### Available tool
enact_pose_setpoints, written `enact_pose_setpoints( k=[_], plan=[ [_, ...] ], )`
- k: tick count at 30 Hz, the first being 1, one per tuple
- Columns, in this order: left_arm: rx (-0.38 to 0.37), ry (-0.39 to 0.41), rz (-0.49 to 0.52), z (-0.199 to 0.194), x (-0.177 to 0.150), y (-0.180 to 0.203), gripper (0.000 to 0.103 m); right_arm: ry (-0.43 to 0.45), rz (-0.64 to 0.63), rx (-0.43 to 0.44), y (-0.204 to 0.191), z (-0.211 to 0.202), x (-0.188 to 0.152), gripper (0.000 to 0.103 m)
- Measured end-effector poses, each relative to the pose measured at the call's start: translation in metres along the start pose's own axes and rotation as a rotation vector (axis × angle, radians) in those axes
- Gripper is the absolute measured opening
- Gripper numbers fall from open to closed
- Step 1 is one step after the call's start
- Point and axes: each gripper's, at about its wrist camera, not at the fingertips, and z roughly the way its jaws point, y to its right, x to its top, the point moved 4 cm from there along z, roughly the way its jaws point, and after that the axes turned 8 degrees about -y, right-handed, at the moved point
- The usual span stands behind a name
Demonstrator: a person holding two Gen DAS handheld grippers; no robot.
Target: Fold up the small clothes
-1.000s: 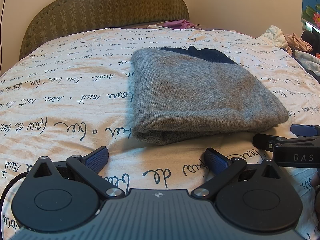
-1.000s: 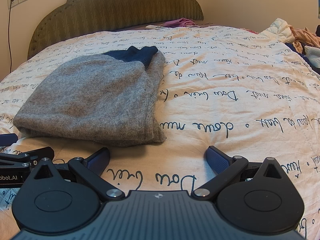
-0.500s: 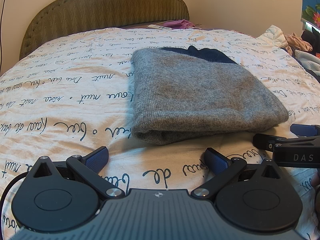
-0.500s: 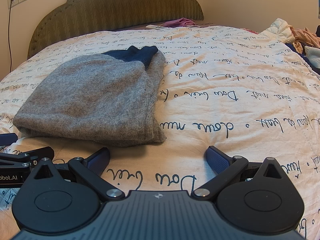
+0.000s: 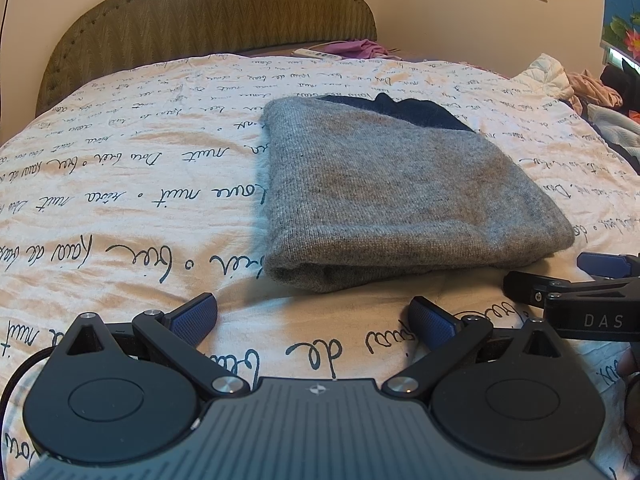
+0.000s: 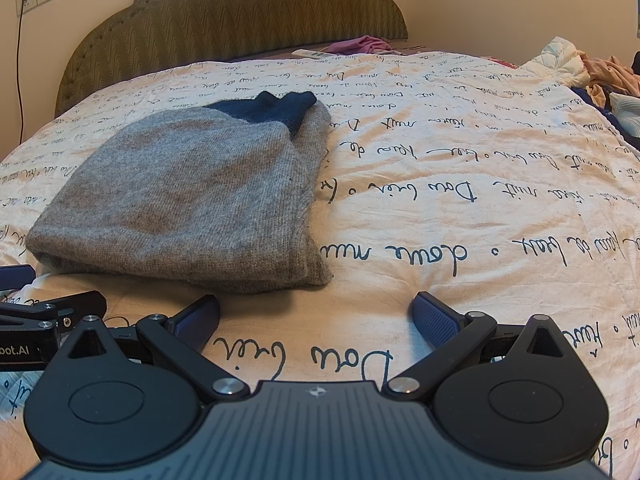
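Your left gripper (image 5: pixel 314 314) and right gripper (image 6: pixel 316 314) both sit spread wide, empty, just short of the folded grey sweater (image 5: pixel 400 196) on the bedspread (image 5: pixel 120 200). Clothes pile (image 6: pixel 600 72) far right, headboard (image 6: pixel 240 12) behind.

Folded grey knit garment (image 5: pixel 392 196), flat

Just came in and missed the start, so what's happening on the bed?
A person holds a pair of tongs in each hand over the bedspread. A grey knit with a navy part lies folded ahead of them. The left tongs and right tongs are both open, short of the knit's near edge, gripping nothing.
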Motion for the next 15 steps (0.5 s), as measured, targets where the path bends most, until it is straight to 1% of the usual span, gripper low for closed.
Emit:
enact_pose_setpoints(
  k=[2,8,10,15],
  plan=[
    [0.003,-0.019,0.018,0.0,0.002,0.002,0.103,-0.001,0.004,0.003,0.0,-0.001,0.0,0.103],
    [-0.031,-0.1,0.043,0.001,0.009,-0.001,0.103,-0.029,0.011,0.008,0.001,-0.004,0.002,0.103],
    [-0.039,-0.123,0.033,-0.001,0.01,-0.003,0.102,-0.043,0.008,0.005,-0.001,-0.005,0.003,0.103],
    [-0.055,-0.127,-0.023,-0.021,0.007,-0.007,0.103,-0.068,0.009,0.018,-0.002,-0.015,0.002,0.103]
  ],
)
